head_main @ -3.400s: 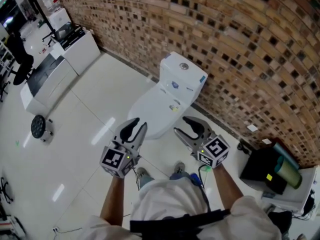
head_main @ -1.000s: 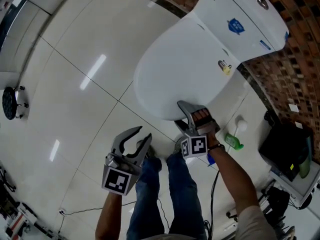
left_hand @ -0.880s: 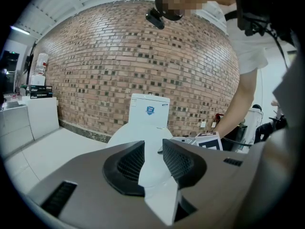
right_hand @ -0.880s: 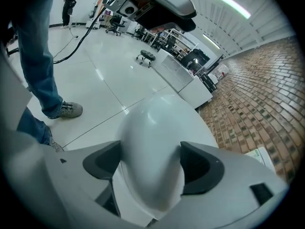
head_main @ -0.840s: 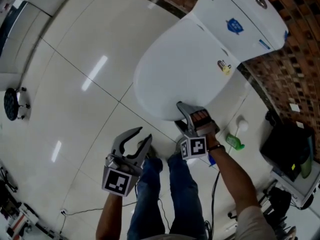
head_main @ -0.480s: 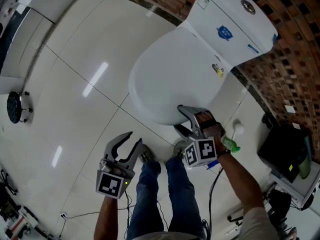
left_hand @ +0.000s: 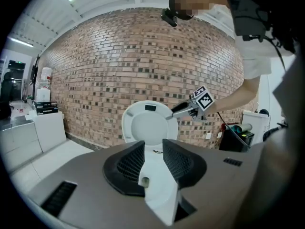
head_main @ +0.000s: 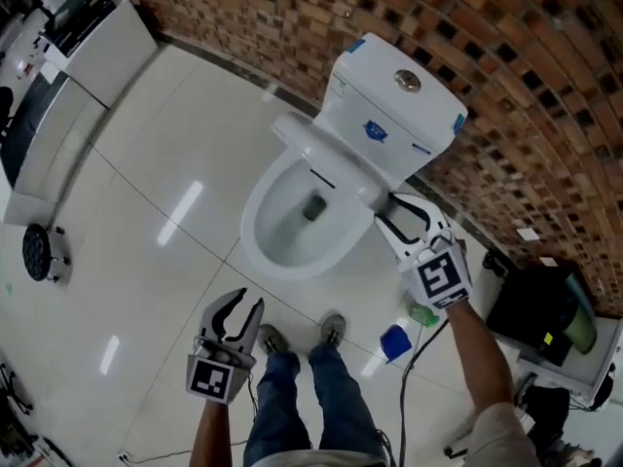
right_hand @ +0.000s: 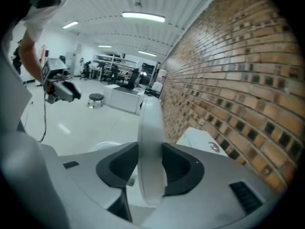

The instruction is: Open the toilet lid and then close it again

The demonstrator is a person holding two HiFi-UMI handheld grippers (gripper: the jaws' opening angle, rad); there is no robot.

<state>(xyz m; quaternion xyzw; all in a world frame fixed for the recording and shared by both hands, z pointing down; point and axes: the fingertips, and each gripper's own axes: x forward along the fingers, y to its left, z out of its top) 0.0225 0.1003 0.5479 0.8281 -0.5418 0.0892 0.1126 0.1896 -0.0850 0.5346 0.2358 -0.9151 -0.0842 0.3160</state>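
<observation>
Toilet lid — raised. It stands upright just in front of the tank. Its long axis runs bottom to top with the free rim uppermost. The inner face is turned out into the room, away from the brick wall. The bowl below it lies open.

Right gripper: its 2 jaws have just been closing and now pinch the lid at its side rim. In the right gripper view the lid is seen edge-on, a thin white slab rising straight up through the gap. 1 pad presses against each face, with no space showing on either side. To the right of the jaws sits the tank with its flush button, close beside the wall. To their left lies open floor.

Left gripper: jaws spread partway, nothing between the pads. It is well apart from the toilet, on the room side of the bowl, and points at it. Far beyond its jaws the lid shows full-face as an upright oval. The right gripper is clamped on that oval's right edge, above and to the right of the left jaws.

Floor — 1 green bottle lies behind the right jaws, near the person's forearm.
</observation>
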